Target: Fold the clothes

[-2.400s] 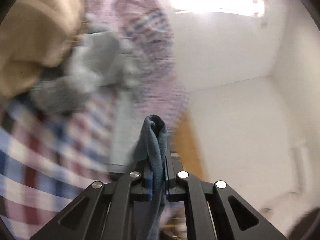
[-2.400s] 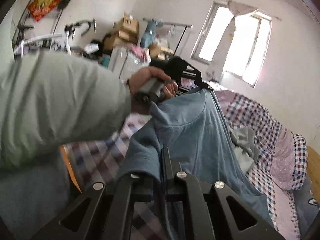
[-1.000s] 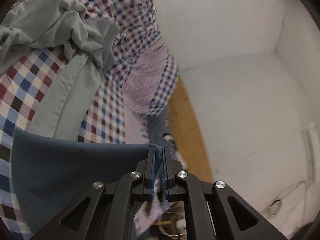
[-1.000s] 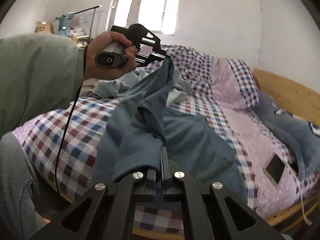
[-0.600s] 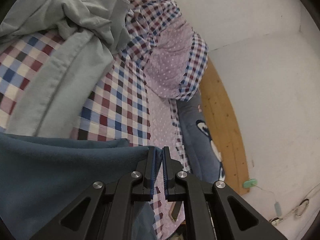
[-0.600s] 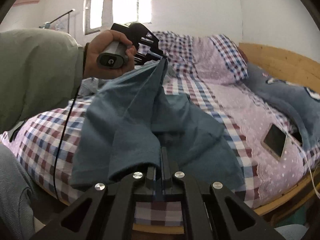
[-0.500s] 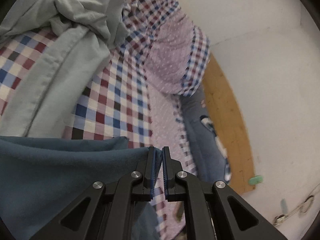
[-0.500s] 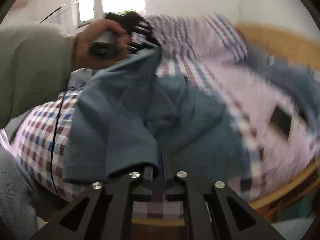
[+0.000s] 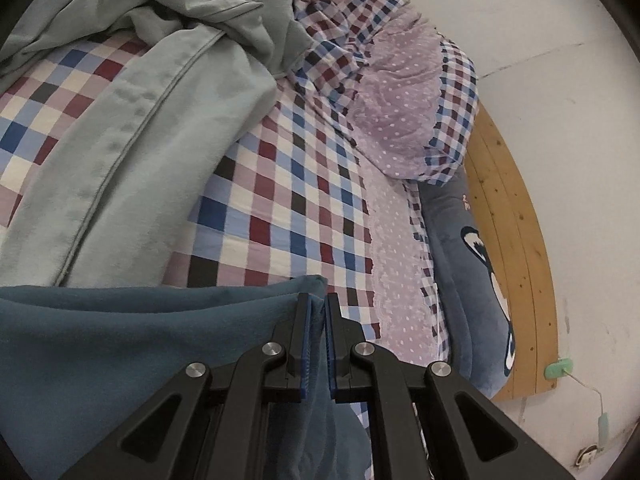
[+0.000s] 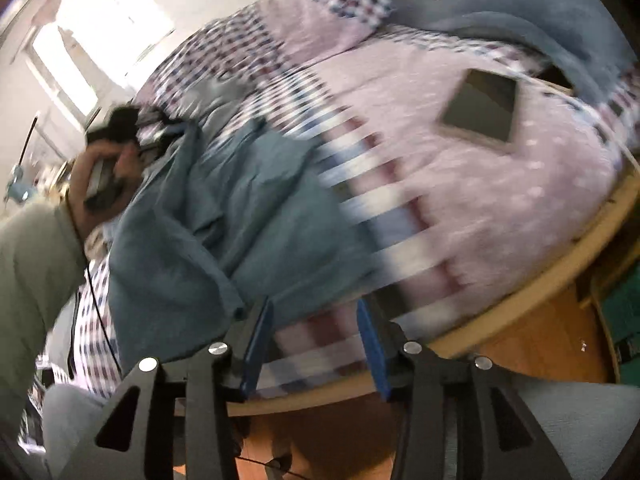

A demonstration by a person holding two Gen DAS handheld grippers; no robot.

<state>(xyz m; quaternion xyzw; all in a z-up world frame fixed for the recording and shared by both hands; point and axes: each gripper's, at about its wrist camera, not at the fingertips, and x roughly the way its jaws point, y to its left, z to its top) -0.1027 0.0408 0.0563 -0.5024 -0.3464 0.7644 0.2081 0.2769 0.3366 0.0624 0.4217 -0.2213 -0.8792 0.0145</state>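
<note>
My left gripper (image 9: 316, 312) pinches the teal-blue cotton shirt (image 9: 132, 344) over the checked bedsheet (image 9: 280, 200); my right gripper (image 10: 316, 320) is opening, jaws apart, nothing between them.

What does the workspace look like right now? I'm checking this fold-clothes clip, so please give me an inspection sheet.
Surface: bed with a checked cover, wooden frame.
Job's things: blue shirt spread on the bed; pale green clothes heaped further back.
Clutter: phone lying on the cover; pillow; blue plush cushion.
Grippers: left gripper shut on the blue shirt's edge; right gripper opening, nothing between its fingers, shirt hem just beside the left one.
Cables: thin black cable hanging from the left hand.
Surroundings: white walls, bright window.
</note>
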